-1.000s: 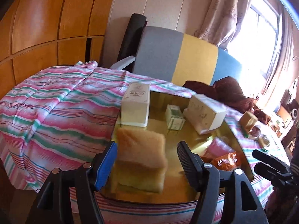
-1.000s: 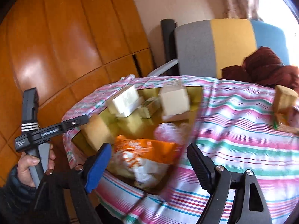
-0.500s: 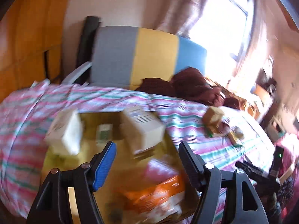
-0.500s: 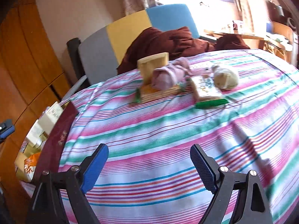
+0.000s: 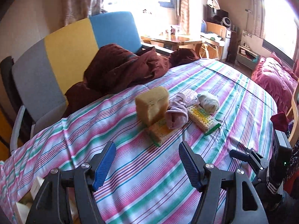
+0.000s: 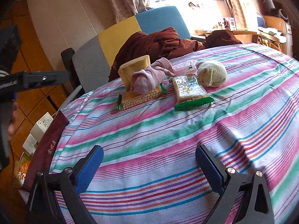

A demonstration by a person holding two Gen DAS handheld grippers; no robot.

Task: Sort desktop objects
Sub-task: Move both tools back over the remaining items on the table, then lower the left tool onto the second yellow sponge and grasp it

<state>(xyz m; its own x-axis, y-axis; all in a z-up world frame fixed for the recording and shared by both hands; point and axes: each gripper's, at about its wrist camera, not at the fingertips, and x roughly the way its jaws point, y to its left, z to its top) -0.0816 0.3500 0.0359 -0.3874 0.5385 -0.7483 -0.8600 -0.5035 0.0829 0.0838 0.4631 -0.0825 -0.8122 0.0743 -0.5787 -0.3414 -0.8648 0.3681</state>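
A cluster of objects lies on the striped tablecloth (image 5: 149, 177) (image 6: 168, 140): a tan sponge block (image 5: 152, 106) (image 6: 136, 69), a rolled pink sock (image 5: 176, 114) (image 6: 147, 79), a rolled cream sock (image 5: 208, 100) (image 6: 212, 72), and two cracker packets (image 5: 202, 117) (image 6: 188, 91), one of them (image 5: 158, 132) (image 6: 140, 96) under the pink sock. My left gripper (image 5: 146, 163) is open, short of the cluster. My right gripper (image 6: 149, 169) is open too, well in front of the packets. Both hold nothing.
A dark red box (image 6: 44, 149) with cartons and snack bags sits at the table's left edge. A brown garment (image 5: 121, 71) lies on the grey, yellow and blue chair (image 5: 56, 56) behind. The other gripper's black frame (image 5: 261, 164) (image 6: 28, 80) shows at each view's side.
Both grippers swung right, away from the box of cartons and snacks, and now face the sponge, socks and cracker packets. Both stayed open and empty.
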